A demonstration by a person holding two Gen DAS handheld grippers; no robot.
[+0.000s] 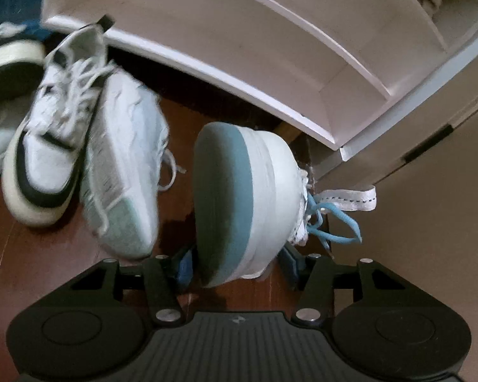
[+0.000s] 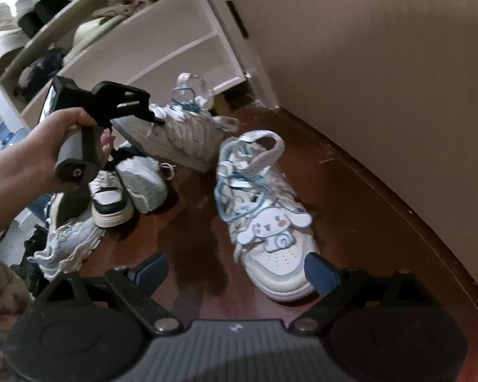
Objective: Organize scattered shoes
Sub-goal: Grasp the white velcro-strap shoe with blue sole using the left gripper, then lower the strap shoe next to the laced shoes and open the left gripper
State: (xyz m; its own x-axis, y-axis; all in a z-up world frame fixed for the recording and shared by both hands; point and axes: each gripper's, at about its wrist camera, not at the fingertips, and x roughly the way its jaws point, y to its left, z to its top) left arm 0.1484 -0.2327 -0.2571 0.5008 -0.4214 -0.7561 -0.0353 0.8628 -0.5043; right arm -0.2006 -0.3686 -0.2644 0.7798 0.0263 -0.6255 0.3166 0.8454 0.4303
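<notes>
Left hand-held gripper [image 1: 235,262] pinches the blue-soled sneaker [image 1: 239,203], tipped on its side above the floor [image 1: 47,254], just before the white shelf [image 1: 207,47]. Right hand-held gripper [image 2: 235,269] spread wide (nothing between); cartoon-patch sneaker [image 2: 271,222] lies beside it.

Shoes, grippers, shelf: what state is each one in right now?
Left gripper: shut on the blue-soled shoe.
Blue-soled shoe: lifted, tipped on its side, laces dangling.
Right gripper: open, holding nothing.
Cartoon-patch shoe: upright on the floor, laces loose.
Black-trimmed sneaker: on the floor, ungripped.
White shelf: lower compartments bare.
</notes>
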